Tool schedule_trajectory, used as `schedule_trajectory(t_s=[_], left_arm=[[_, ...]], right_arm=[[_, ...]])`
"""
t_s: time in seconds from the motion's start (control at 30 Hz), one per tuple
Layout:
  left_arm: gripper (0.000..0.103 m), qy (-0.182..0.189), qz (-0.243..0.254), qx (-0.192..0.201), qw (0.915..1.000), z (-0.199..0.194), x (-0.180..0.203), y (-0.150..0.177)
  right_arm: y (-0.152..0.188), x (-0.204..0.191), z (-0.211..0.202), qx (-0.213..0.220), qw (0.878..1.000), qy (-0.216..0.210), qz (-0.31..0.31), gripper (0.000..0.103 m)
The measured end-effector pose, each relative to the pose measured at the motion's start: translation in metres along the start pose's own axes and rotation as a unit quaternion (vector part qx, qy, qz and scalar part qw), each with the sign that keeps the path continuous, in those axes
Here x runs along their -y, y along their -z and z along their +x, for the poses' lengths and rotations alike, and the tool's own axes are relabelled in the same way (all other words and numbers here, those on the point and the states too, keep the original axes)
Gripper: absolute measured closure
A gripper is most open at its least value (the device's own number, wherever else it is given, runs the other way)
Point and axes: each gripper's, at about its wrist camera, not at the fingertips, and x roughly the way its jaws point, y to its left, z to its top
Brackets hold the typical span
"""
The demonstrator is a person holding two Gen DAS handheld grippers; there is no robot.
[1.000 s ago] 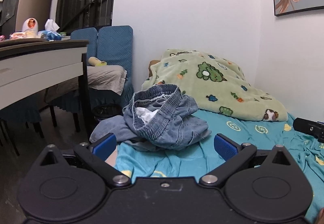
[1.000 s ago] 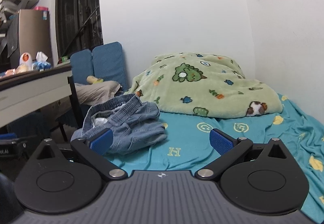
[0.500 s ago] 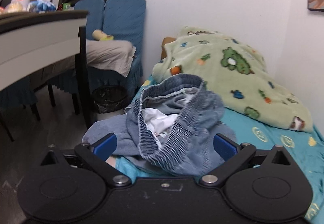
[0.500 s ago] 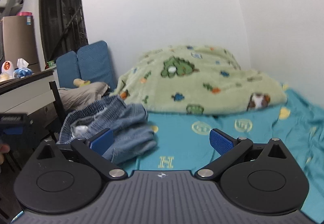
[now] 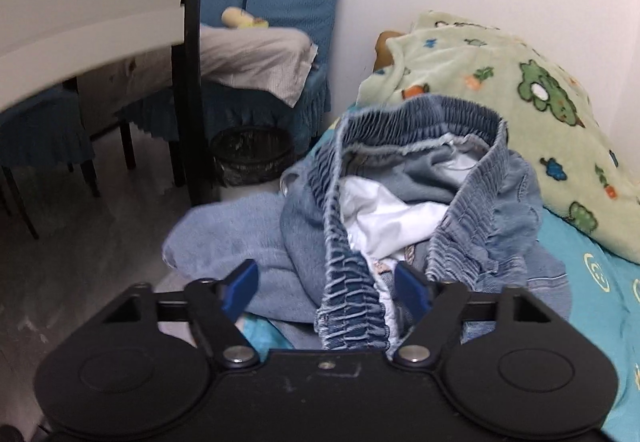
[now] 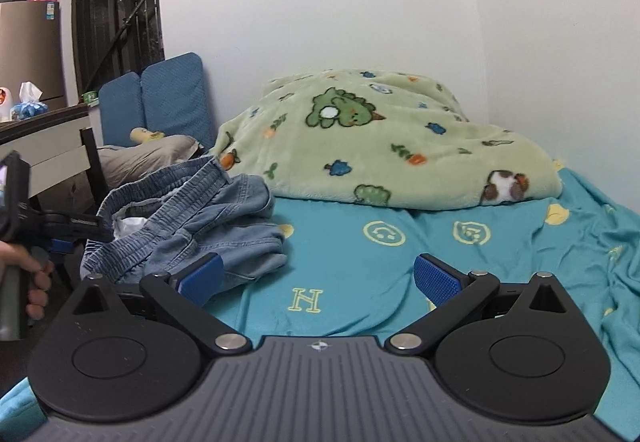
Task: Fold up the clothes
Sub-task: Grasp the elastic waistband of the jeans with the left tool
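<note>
A crumpled pair of blue denim shorts [image 5: 420, 210] with an elastic waistband and white lining lies at the left edge of the bed; it also shows in the right wrist view [image 6: 208, 218]. My left gripper [image 5: 328, 288] is open, its blue pads on either side of the near waistband fold, partly narrowed. In the right wrist view the left gripper [image 6: 68, 230] reaches the shorts from the left. My right gripper [image 6: 318, 276] is open and empty, low over the teal sheet [image 6: 360, 262], right of the shorts.
A green cartoon-print blanket [image 6: 380, 138] is heaped at the head of the bed by the white wall. Left of the bed stand a desk [image 5: 100, 2], blue-covered chairs [image 5: 288, 2] with grey cloth, and a black bin [image 5: 252, 158].
My left gripper has moved forward onto the shorts, and its jaws have narrowed around the waistband. My right gripper has shifted slightly and stays open over the sheet.
</note>
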Motion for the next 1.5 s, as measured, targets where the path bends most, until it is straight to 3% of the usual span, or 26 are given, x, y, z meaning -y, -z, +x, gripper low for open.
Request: schedule_trajectory(t_s=[0.1,0.17,0.23,0.33,0.7,0.87,1.1,1.17,1.23,1.5], left_arm=[[0.07,0.026,-0.016,0.0,0.9995,0.005,-0.001,0.002],[0.078,0.026,-0.007,0.011,0.9996,-0.001,0.004,0.003],[0.093,0.019,0.003,0.021,0.9996,-0.008,0.012,0.004],[0.097,0.031,-0.003,0.017,0.9994,-0.022,0.016,0.003],[0.098,0.085,0.065,0.041,0.9935,-0.116,0.059,0.027],[0.097,0.105,0.058,0.018,0.9926,-0.139,0.073,0.055],[0.097,0.115,-0.002,-0.01,0.9933,-0.13,0.064,0.069],[0.096,0.116,-0.014,-0.01,0.9931,-0.127,0.06,0.068],[0.096,0.114,-0.022,-0.006,0.9932,-0.124,0.058,0.071],[0.096,0.108,-0.044,-0.013,0.9931,-0.107,0.059,0.077]], right_arm=[[0.001,0.0,0.005,-0.002,1.0,-0.01,-0.001,0.0],[0.0,0.0,0.007,-0.001,1.0,-0.018,0.0,0.0],[0.0,-0.002,0.006,0.001,1.0,-0.023,-0.003,0.0],[0.0,-0.004,0.003,0.006,1.0,-0.029,-0.01,0.001],[-0.006,0.004,-0.017,0.026,0.999,-0.022,0.015,0.005],[-0.006,0.007,-0.025,0.024,0.999,-0.021,0.033,0.005],[-0.005,0.0,-0.027,0.017,0.999,-0.039,0.017,0.007],[-0.005,-0.002,-0.021,0.011,0.999,-0.042,0.015,0.011],[-0.011,-0.007,-0.012,0.002,0.999,-0.051,0.005,0.017],[-0.049,-0.036,0.049,0.005,0.996,-0.074,-0.056,0.021]])
